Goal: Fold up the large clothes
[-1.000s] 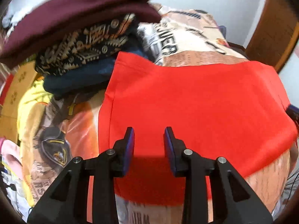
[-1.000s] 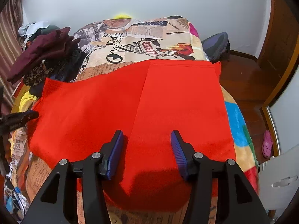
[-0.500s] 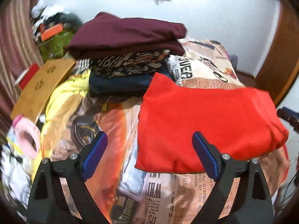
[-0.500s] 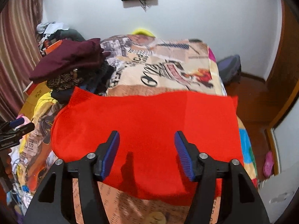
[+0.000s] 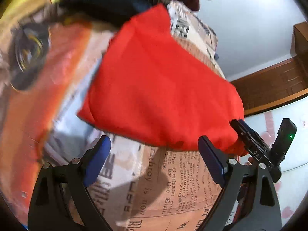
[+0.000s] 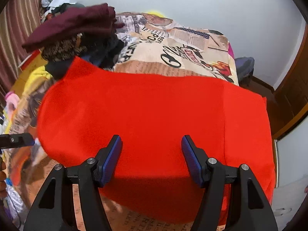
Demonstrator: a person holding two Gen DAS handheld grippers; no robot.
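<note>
A red garment (image 6: 150,111) lies folded flat across the near end of the bed, with its near edge (image 5: 165,96) in the left wrist view. My left gripper (image 5: 154,144) is open wide just short of that edge, over the newspaper-print cover, holding nothing. My right gripper (image 6: 152,144) hovers over the garment's near part. Its jaws are opening, the cloth lies below them and the pads do not press on it. The right gripper (image 5: 250,140) also shows at the garment's right corner in the left wrist view. The left gripper's tip (image 6: 17,141) shows at the left edge of the right wrist view.
A stack of folded clothes, with a maroon piece (image 6: 77,23) on top, stands at the bed's far left beside the garment. The printed bed cover (image 6: 182,44) stretches to the white wall. A wooden door (image 6: 292,96) is on the right and a striped curtain (image 6: 17,28) on the left.
My left gripper went from nearly shut to wide open, rolled, and came down toward the garment's near edge. My right gripper's jaws widened and it shifted sideways over the red cloth.
</note>
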